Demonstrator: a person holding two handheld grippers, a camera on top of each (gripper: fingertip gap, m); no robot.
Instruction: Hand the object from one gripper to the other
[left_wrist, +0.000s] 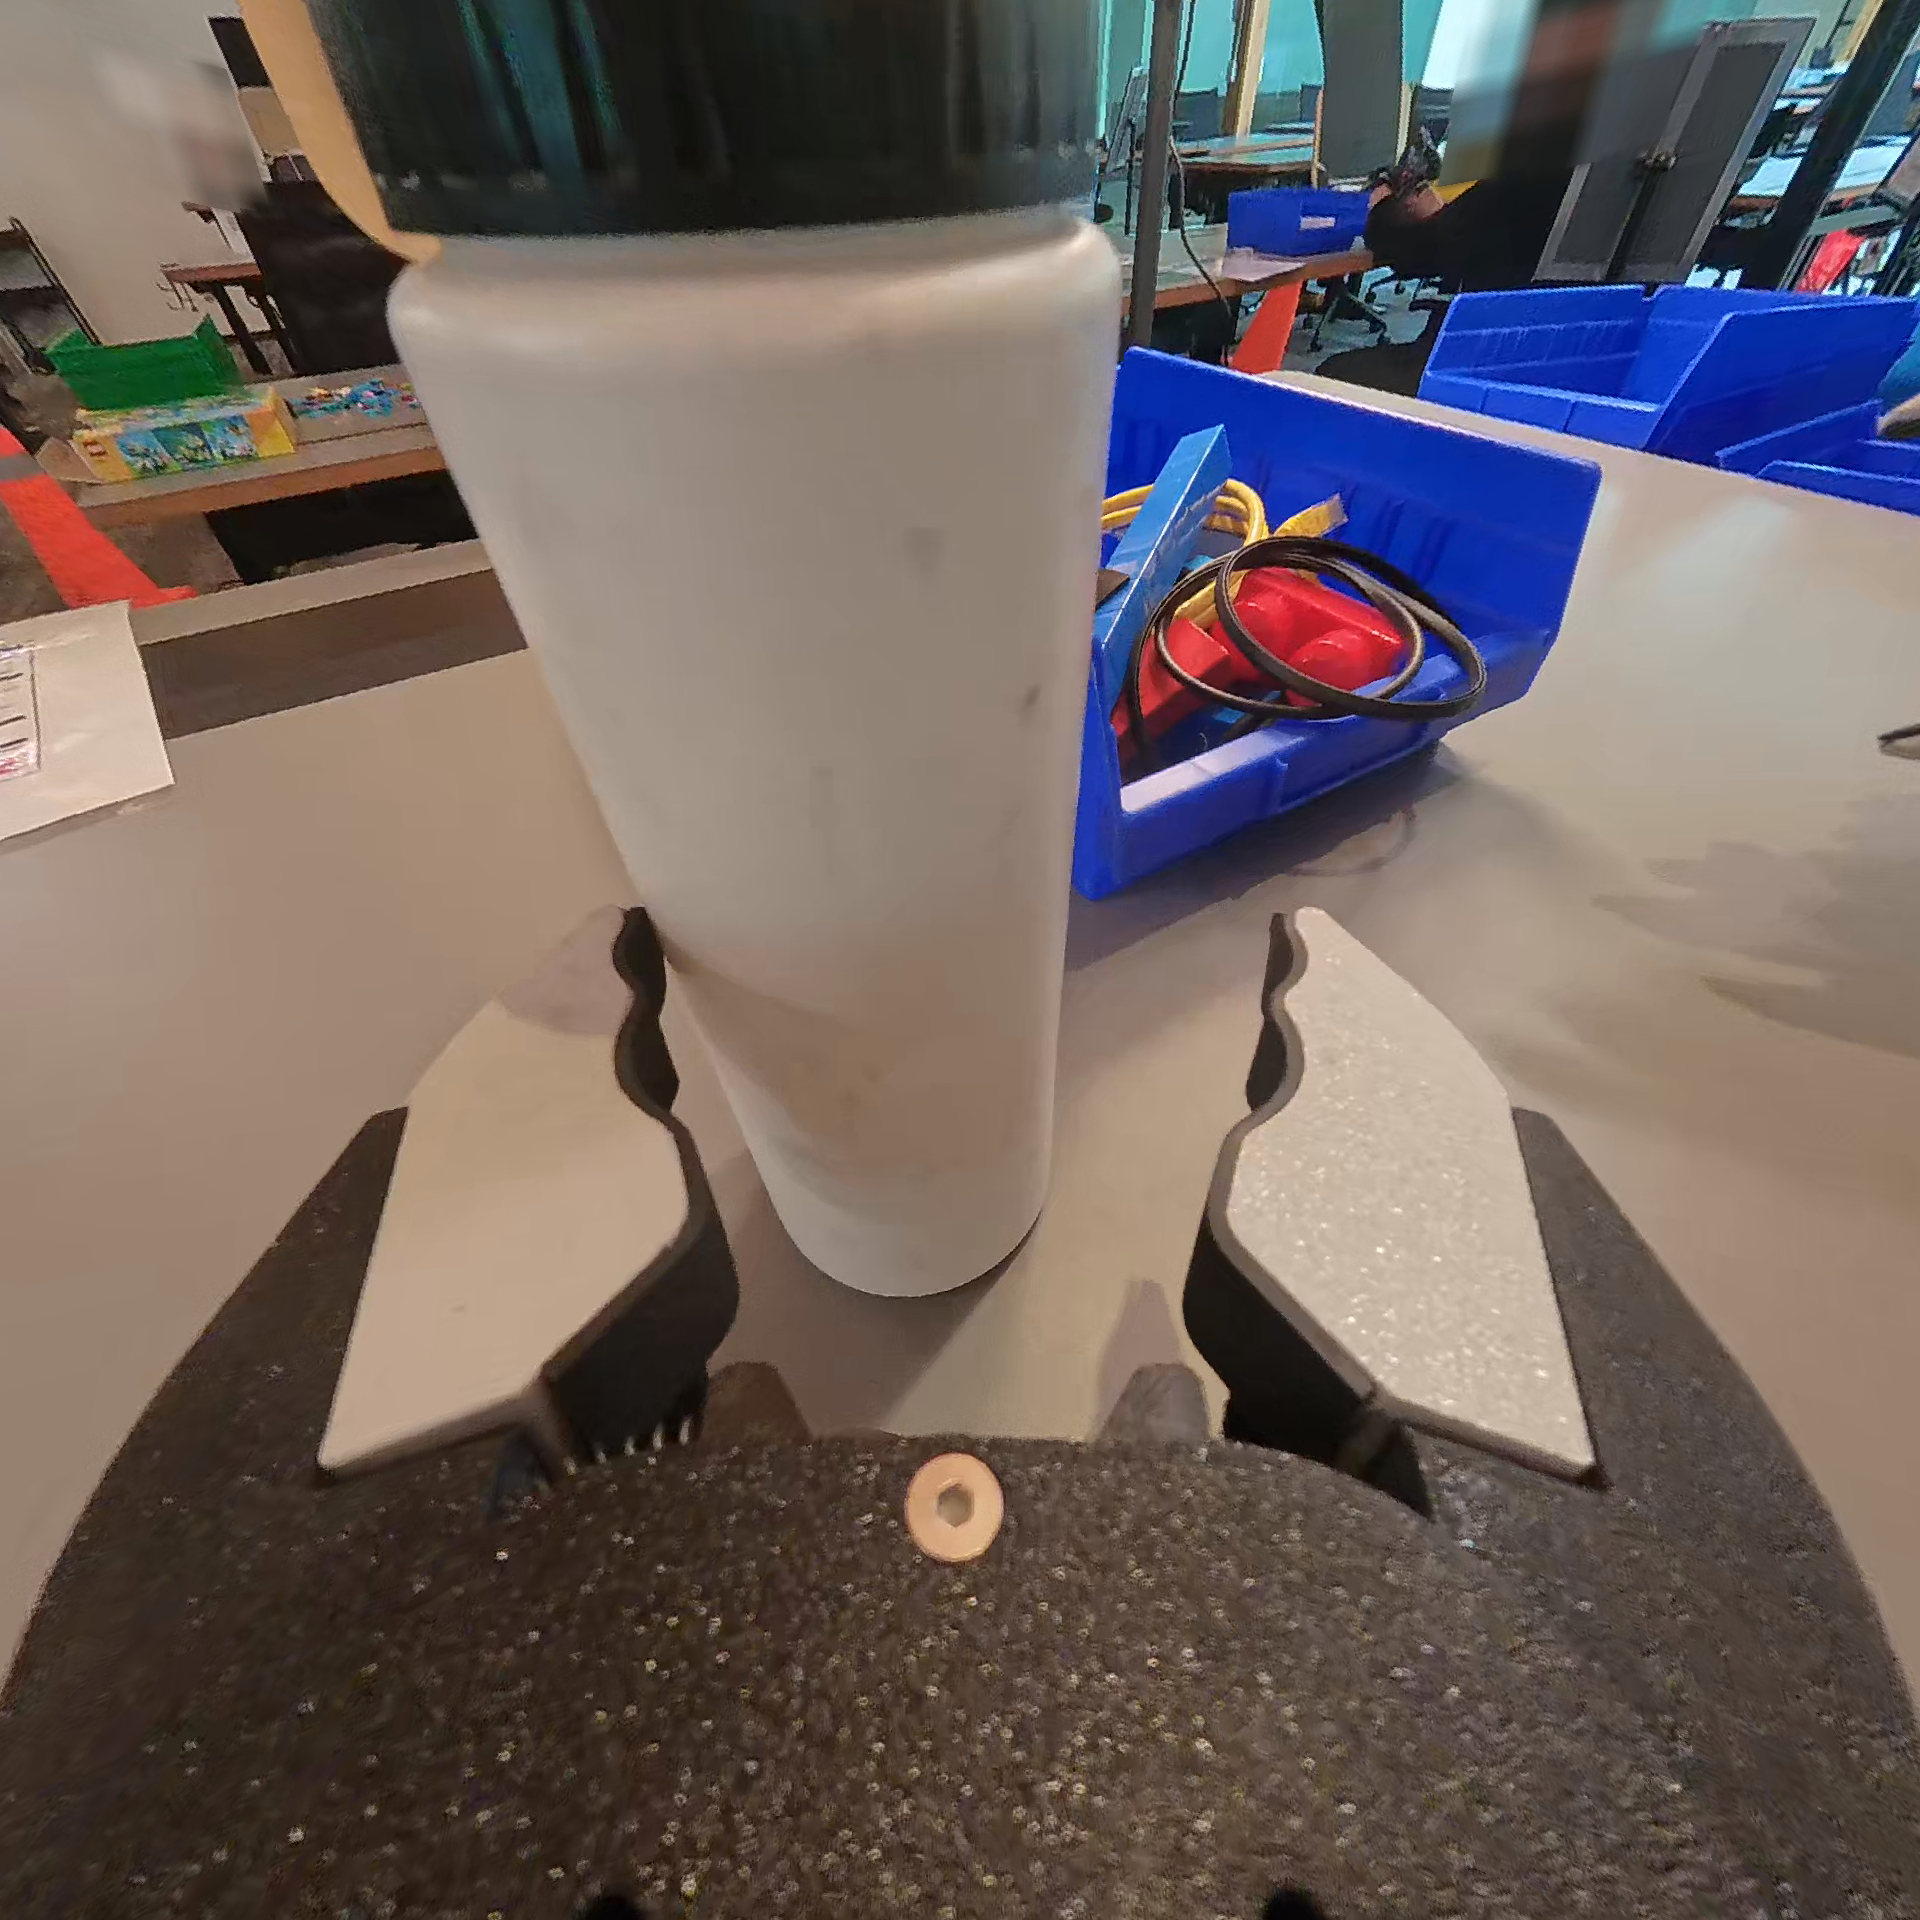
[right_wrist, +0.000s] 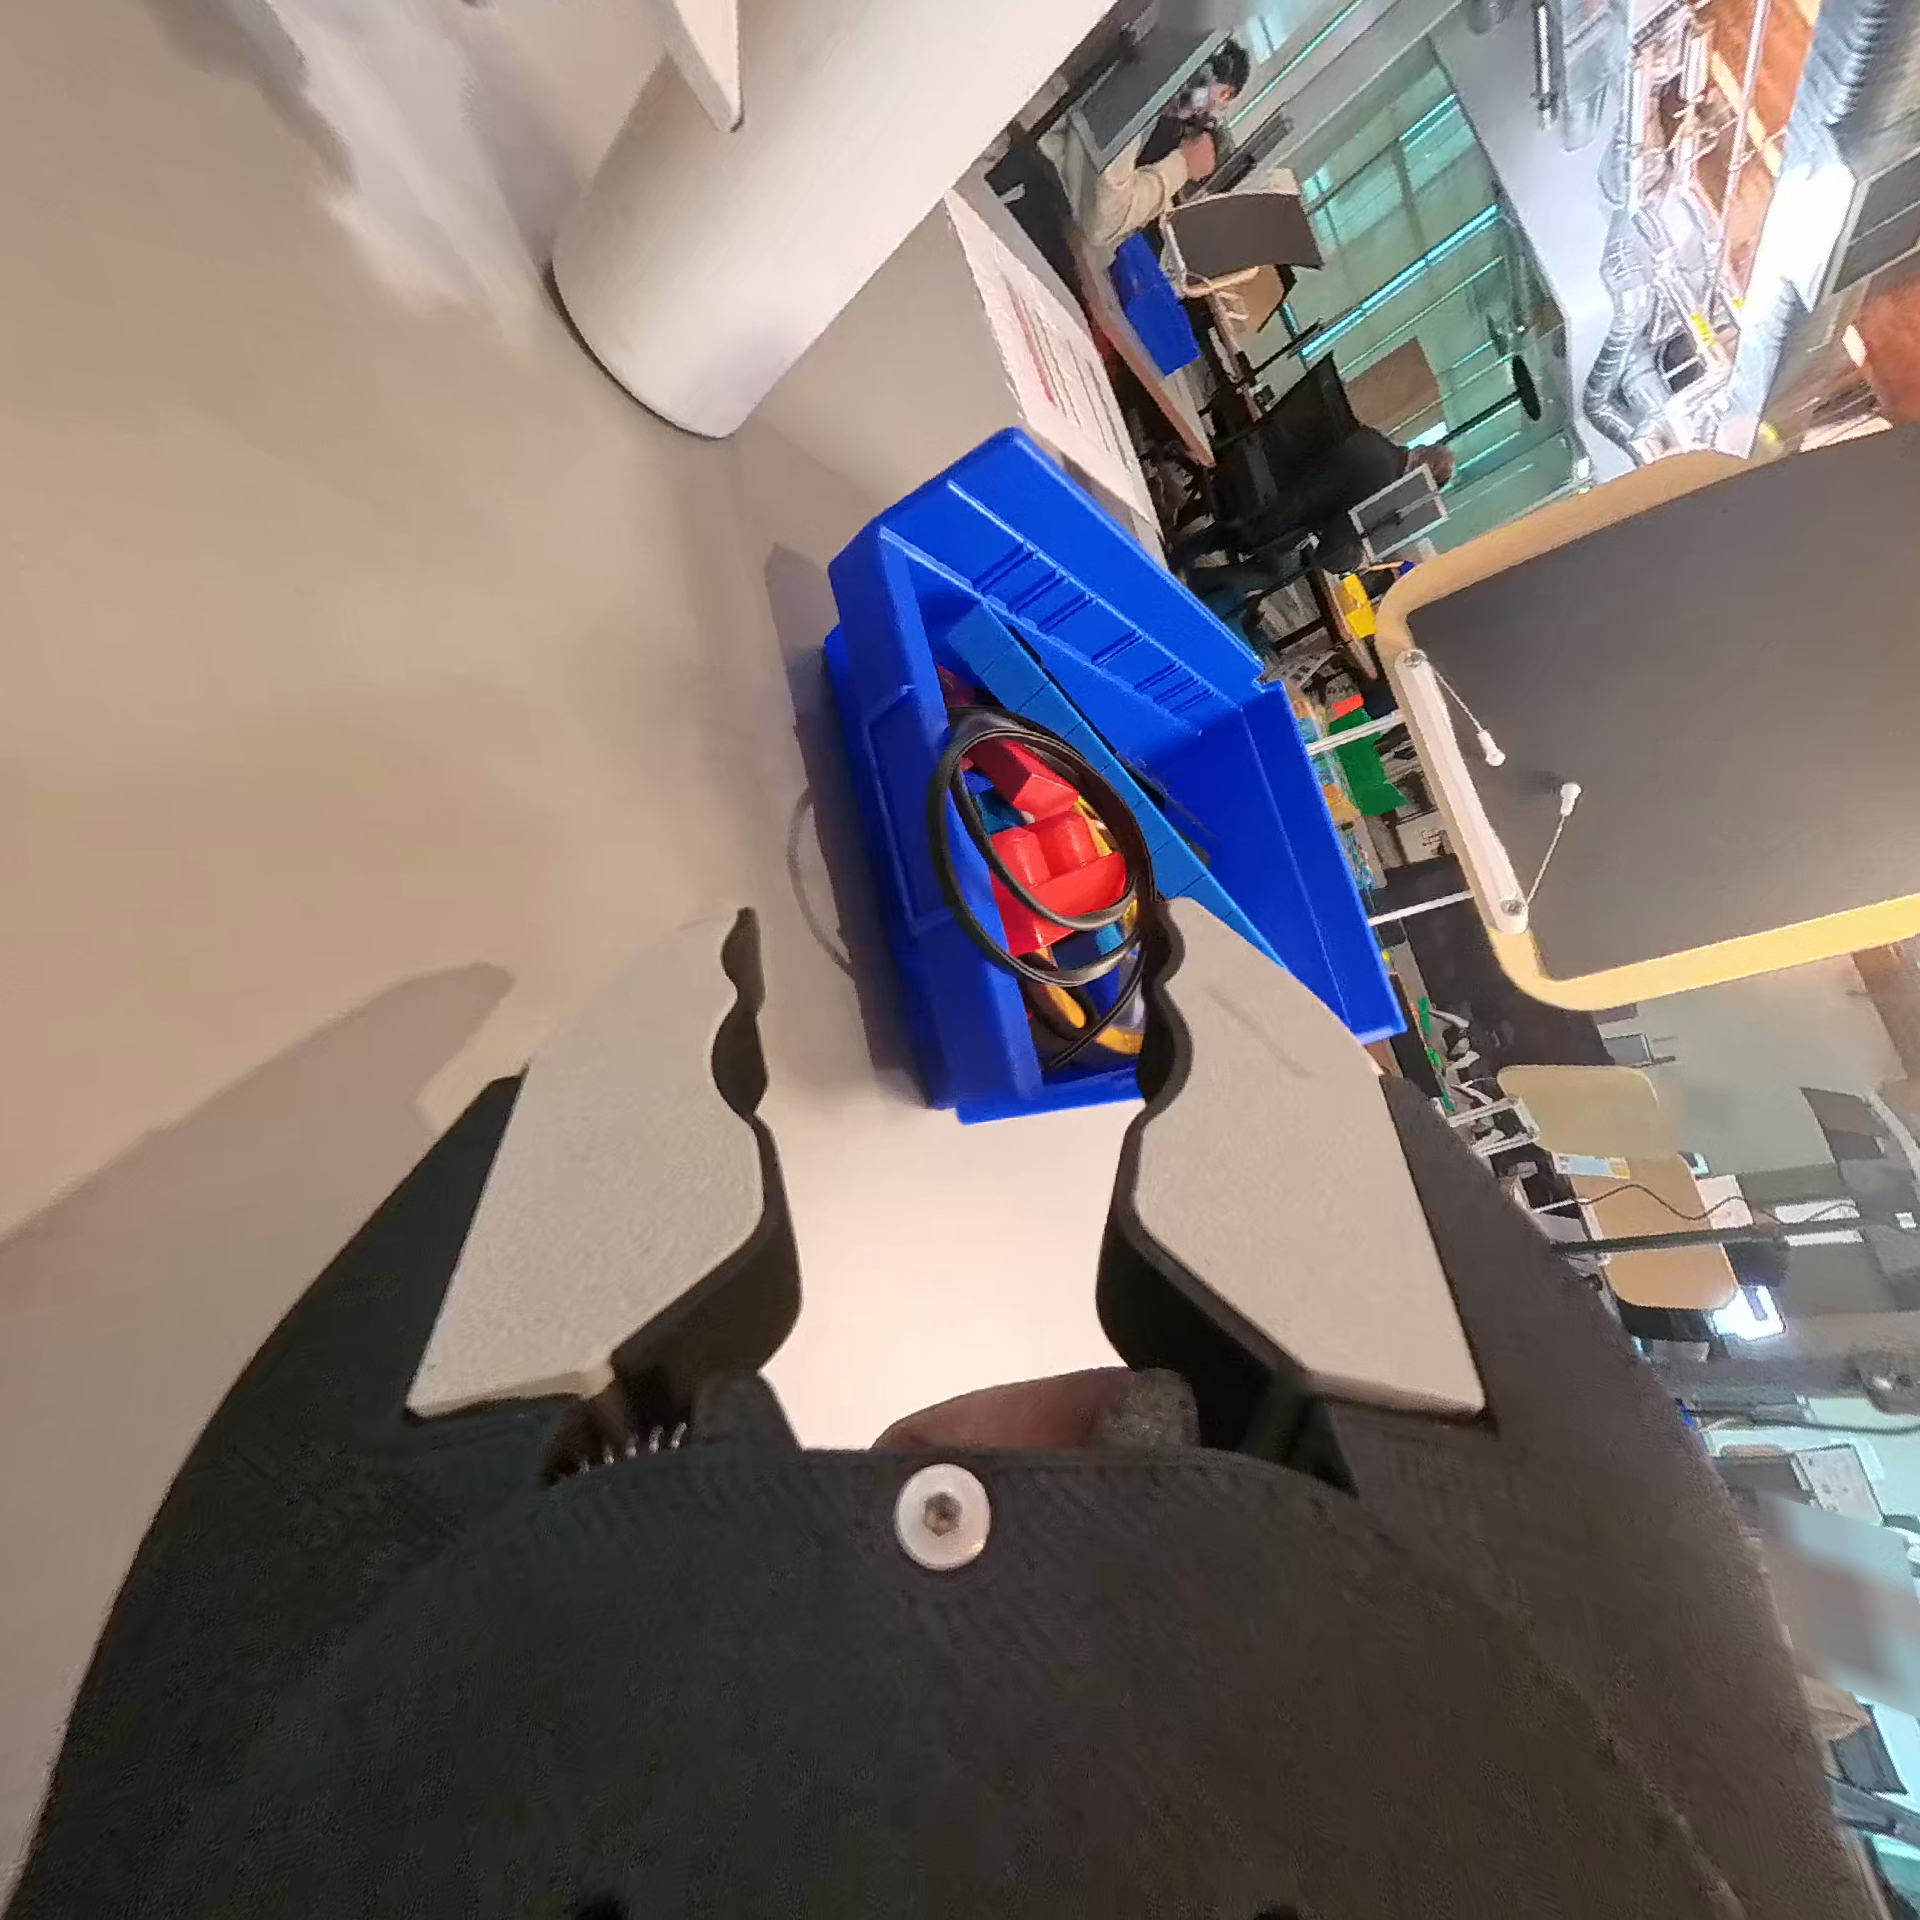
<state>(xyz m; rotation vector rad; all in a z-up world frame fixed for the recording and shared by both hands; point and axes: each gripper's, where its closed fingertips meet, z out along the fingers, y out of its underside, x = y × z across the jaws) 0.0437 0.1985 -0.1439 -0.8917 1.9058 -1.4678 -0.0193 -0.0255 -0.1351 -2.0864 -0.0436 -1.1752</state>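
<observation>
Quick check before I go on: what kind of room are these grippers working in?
Most likely a shared lab or maker workshop. The white bottle stands on a grey table beside a blue parts bin of bricks and cables; more blue bins and other worktables stand behind.

Your grey worktop (left_wrist: 312, 935) carries a white bottle (left_wrist: 790, 727) standing upright. Just right of the bottle sits a blue bin (left_wrist: 1351, 748). Well left of the bottle, a sheet of paper (left_wrist: 73, 717) lies at the worktop's edge.
</observation>
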